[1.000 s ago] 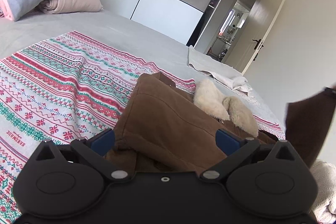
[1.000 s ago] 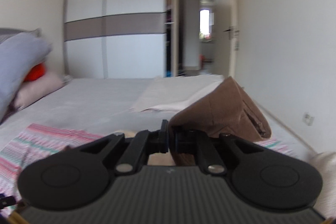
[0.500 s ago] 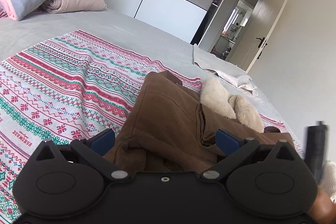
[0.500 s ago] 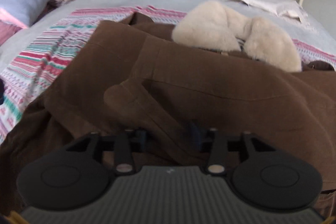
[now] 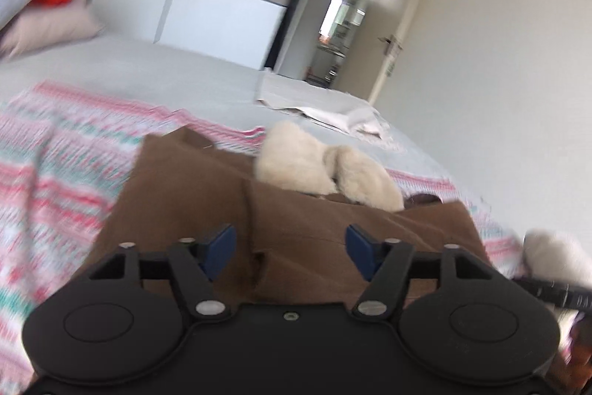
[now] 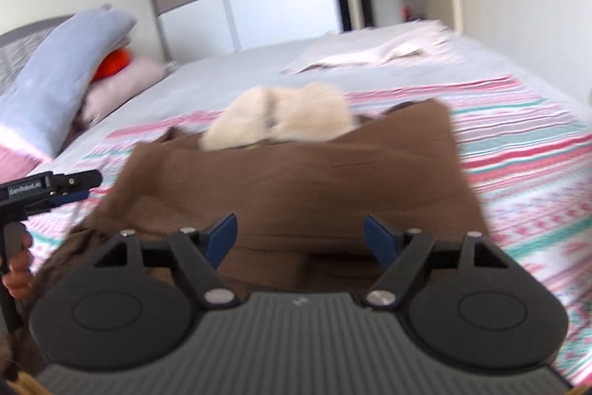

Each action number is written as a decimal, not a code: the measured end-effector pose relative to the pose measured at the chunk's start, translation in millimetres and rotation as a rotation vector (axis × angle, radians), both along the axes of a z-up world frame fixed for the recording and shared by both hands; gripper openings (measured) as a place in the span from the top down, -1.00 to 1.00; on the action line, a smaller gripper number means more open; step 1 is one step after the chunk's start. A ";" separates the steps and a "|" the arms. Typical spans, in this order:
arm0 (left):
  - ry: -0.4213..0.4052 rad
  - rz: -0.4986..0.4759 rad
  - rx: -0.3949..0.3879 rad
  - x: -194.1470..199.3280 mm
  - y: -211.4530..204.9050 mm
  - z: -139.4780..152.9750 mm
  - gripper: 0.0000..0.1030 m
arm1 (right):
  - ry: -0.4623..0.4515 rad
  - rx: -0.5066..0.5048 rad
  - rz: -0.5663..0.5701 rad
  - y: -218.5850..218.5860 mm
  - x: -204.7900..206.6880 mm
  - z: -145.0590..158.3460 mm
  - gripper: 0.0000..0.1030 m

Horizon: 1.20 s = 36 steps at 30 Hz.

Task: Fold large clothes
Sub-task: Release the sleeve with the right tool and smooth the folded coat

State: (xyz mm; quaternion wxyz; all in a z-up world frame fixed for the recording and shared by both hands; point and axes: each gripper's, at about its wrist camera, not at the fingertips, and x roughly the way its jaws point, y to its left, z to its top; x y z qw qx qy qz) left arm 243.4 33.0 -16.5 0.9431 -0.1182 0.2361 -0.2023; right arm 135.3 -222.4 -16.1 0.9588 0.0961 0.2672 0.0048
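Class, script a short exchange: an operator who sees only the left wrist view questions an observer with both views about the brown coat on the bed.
Operator: Is the right gripper holding the coat?
Observer: No. The right gripper has just been opening. Its jaws stand apart above the brown coat, with nothing pinched between them.
Operator: My own gripper hides the coat's near left edge. Is it flat?
Observer: No. It lies rumpled there, in loose folds.
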 end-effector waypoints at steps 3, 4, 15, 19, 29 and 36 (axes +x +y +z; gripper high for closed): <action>-0.021 -0.041 0.078 16.9 -32.5 5.5 -0.03 | 0.011 -0.012 -0.085 -22.4 20.8 1.6 -0.18; -0.029 -0.052 0.101 23.4 -41.3 6.8 -0.03 | 0.007 -0.026 -0.097 -28.0 30.6 4.0 -0.14; -0.070 -0.149 0.274 101.6 -95.5 -26.9 -0.02 | 0.007 -0.135 -0.151 -67.0 164.2 -24.2 0.40; -0.029 -0.238 0.301 96.7 -86.2 -72.5 -0.02 | 0.115 -0.213 -0.246 -97.0 199.5 -66.8 1.00; -0.032 -0.227 0.147 76.8 -57.6 -44.4 -0.06 | 0.078 -0.162 -0.183 -89.2 180.5 -52.9 0.38; 0.032 -0.271 0.266 66.0 -68.7 -66.9 -0.06 | 0.132 -0.267 0.043 -31.2 123.4 -47.4 0.07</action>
